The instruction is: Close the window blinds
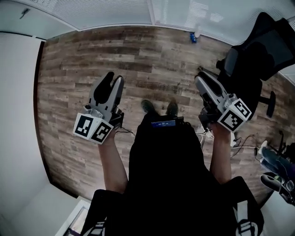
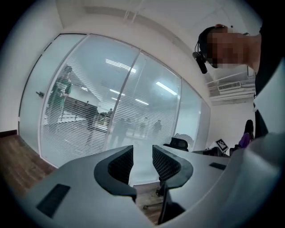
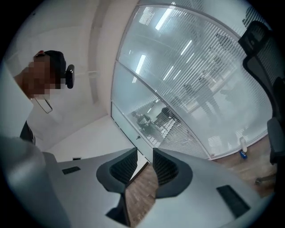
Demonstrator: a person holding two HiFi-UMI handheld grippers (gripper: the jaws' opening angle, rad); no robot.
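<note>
Head view. Obs. 1: Where do we log the window blinds (image 1: pixel 106 9)?

Obs. 2: Along the top edge, behind the glass wall, well ahead of both grippers. In the two gripper views we see the slats lying horizontal with gaps. Desks, ceiling lights and dim figures show through them.

Obs. 1: And at the foot of the glass?

Obs. 2: A small blue object (image 1: pixel 193 38), standing on the wood floor (image 1: pixel 152 60). We cannot tell what it is.

Obs. 1: Grippers?

Obs. 2: We hold the left gripper (image 1: pixel 115 77) out over the floor, pointed toward the glass. Its fingers stand a narrow gap apart, with nothing between them. The right gripper (image 1: pixel 201 77) is likewise raised, its fingers parted by a similar narrow gap and empty. Neither touches the blinds.

Obs. 1: Surroundings?

Obs. 2: A black office chair (image 1: pixel 258 55) is just beside the right gripper. Our shoes (image 1: pixel 148 107) are on the floor between the two grippers. A white wall (image 1: pixel 18 92) is at the left.
</note>
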